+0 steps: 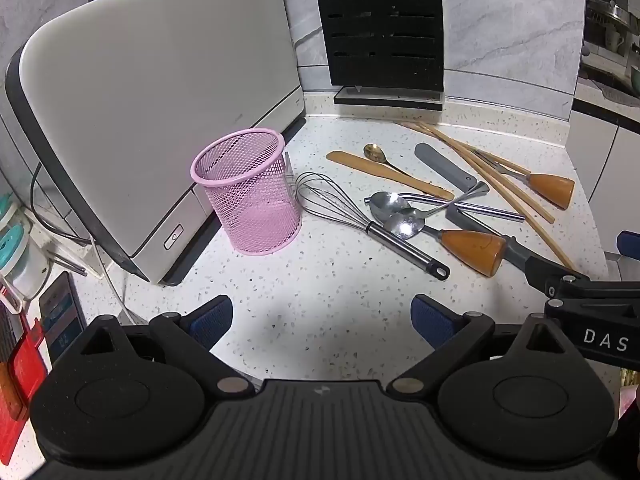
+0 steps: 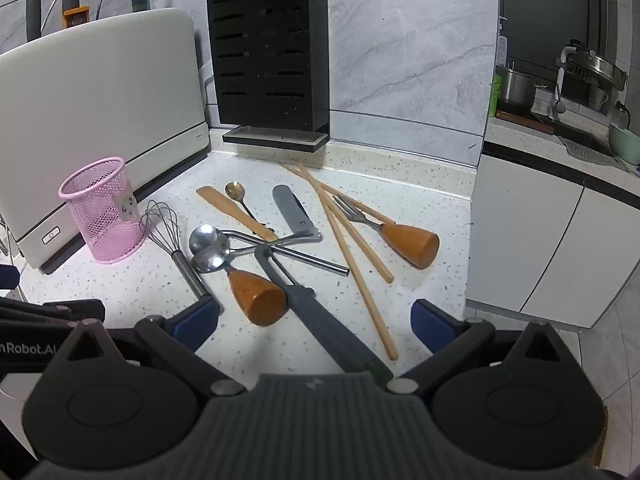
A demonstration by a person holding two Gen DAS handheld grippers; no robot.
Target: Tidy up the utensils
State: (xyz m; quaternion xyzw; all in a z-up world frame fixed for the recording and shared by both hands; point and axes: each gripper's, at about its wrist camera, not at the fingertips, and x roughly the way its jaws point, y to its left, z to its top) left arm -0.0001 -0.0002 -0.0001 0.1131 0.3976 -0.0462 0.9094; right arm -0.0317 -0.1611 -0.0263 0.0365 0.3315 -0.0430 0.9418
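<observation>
Both tongs are seen spread wide and empty: nothing is held by the left gripper [image 1: 322, 318] or by the right gripper [image 2: 316, 320], and both are pointed down at the speckled counter [image 1: 320, 304].

The utensils are scattered loose on this counter, to the right of the pink mesh cup [image 1: 246, 192], which stands upright and apparently empty just beside the white appliance [image 1: 140, 100]. Nothing is yet sorted, so the task is judged to be at its start.

The whisk [image 1: 344, 210] lies nearest to the cup, with its wire head almost touching the cup wall and its steel handle directed toward the lower right, that is, toward the tongs. In the left view the handle end is found ahead and a little right of the open jaws; in the right view it is reached by the left blue pad [image 2: 196, 318] of the right gripper. The right hand is therefore judged slightly nearer to the pile, and the left one nearer to the cup.

Several things are crossed over each other: two steel spoons [image 2: 206, 250], a metal straw [image 2: 304, 258] and a dark grey tool [image 2: 316, 312], whose near end is hidden under the right gripper body. What this tool is cannot be told. The chopsticks [image 2: 352, 248] and the wooden-handled fork [image 2: 396, 236] lie further right.
</observation>
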